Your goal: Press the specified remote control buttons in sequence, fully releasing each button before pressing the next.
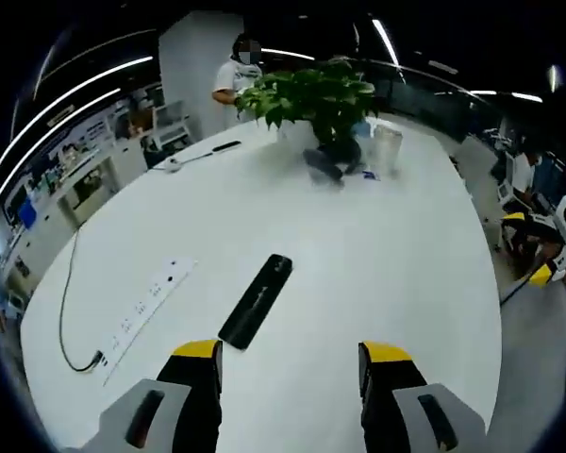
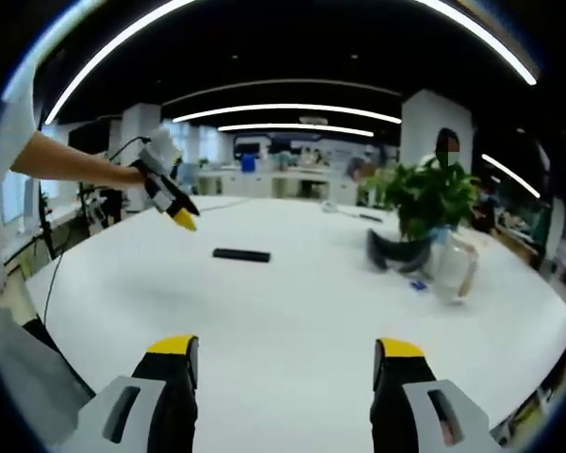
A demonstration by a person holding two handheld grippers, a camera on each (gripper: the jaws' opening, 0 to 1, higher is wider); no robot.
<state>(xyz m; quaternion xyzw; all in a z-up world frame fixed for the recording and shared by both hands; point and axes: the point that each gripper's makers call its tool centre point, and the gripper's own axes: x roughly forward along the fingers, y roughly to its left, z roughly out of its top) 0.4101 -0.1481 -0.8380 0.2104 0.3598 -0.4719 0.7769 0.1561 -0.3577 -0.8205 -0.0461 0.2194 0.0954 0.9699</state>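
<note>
- Yellow-tipped jaws of the left gripper (image 1: 291,363) stand wide apart, holding nothing, above the white table (image 1: 396,283).
- Just ahead of its left jaw lies the black remote (image 1: 256,300), flat and untouched.
- Right gripper (image 2: 286,363) is likewise spread and empty, with the remote well ahead of it.
- Judging by this, the approach is in hand; next, lower one tip onto the first button.
- A power strip (image 1: 146,307) lies beside the remote; a potted plant (image 1: 316,99) stands farther off.

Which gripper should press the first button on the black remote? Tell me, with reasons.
Left, probably. The left gripper hangs open right behind the slim black rectangular remote on the white table, almost over it. The right gripper, also open, sits well back from the remote.
</note>
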